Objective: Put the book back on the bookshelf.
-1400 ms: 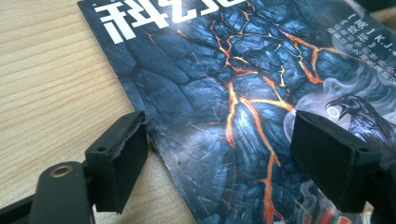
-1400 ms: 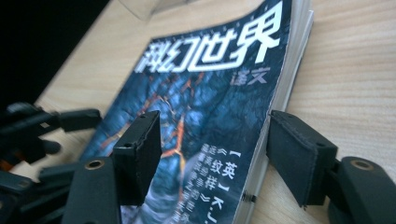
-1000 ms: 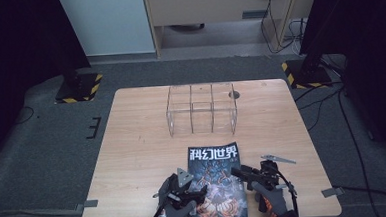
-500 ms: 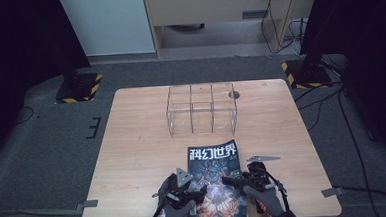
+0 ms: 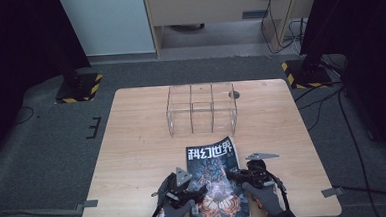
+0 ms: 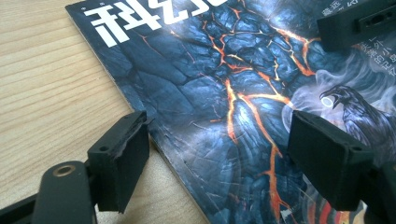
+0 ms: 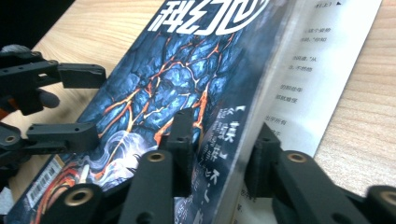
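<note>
- My right gripper (image 7: 217,154) is clamped on the lifted cover edge of the dark glossy magazine with lava-crack art (image 5: 213,177) — white inside page showing underneath.
- My left gripper (image 6: 224,158) hangs with jaws apart, straddling the magazine's spine edge.
- Magazine lies at the near edge of the light wooden table (image 5: 132,141), clear acrylic divided box (image 5: 201,108) behind it.

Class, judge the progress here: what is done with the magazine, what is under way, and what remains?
Done: the right gripper has the magazine's cover edge between its jaws, lifted off the inner page. In hand: the left gripper, open, straddles the spine edge. Left, probably: the clear divided organizer stands empty; the purpose is unclear.
</note>
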Demonstrator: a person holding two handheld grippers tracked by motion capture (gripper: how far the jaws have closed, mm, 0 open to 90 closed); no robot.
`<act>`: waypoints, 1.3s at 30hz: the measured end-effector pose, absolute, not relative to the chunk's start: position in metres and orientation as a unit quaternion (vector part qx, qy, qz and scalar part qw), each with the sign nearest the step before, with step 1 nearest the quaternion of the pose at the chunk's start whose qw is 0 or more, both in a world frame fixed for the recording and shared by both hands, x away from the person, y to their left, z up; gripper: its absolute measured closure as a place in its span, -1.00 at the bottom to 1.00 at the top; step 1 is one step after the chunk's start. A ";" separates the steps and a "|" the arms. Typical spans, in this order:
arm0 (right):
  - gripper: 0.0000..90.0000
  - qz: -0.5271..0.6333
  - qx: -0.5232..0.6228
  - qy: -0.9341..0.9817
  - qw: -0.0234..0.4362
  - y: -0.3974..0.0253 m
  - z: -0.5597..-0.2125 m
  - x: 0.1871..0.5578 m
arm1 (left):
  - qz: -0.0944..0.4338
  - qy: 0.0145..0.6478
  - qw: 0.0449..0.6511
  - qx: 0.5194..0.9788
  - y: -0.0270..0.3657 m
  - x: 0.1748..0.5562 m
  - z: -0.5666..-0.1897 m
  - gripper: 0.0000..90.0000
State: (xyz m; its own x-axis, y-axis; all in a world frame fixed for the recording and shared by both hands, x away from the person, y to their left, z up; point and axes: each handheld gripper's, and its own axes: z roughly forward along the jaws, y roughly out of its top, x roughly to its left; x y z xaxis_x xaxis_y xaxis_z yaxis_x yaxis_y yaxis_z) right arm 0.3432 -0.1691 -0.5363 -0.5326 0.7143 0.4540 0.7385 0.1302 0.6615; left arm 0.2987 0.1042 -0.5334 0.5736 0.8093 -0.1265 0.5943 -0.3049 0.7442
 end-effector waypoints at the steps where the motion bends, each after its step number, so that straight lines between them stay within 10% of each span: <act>1: 0.59 -0.450 -0.484 -0.750 0.014 -0.170 -0.536 0.343 | 0.136 0.441 0.391 0.796 0.105 0.299 -0.533 -0.55; 39: 0.85 -0.526 -0.407 -0.745 -0.034 -0.165 -0.489 0.318 | 0.119 0.466 0.439 0.759 0.127 0.304 -0.519 -0.54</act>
State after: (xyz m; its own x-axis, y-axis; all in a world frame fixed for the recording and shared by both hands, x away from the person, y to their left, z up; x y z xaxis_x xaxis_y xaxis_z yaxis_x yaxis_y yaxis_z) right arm 0.3181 -0.1653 -0.4892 -0.6659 0.6432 0.3780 0.5713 0.1139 0.8128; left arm 0.3044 0.1273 -0.5193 0.5382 0.8115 -0.2277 0.6023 -0.1813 0.7774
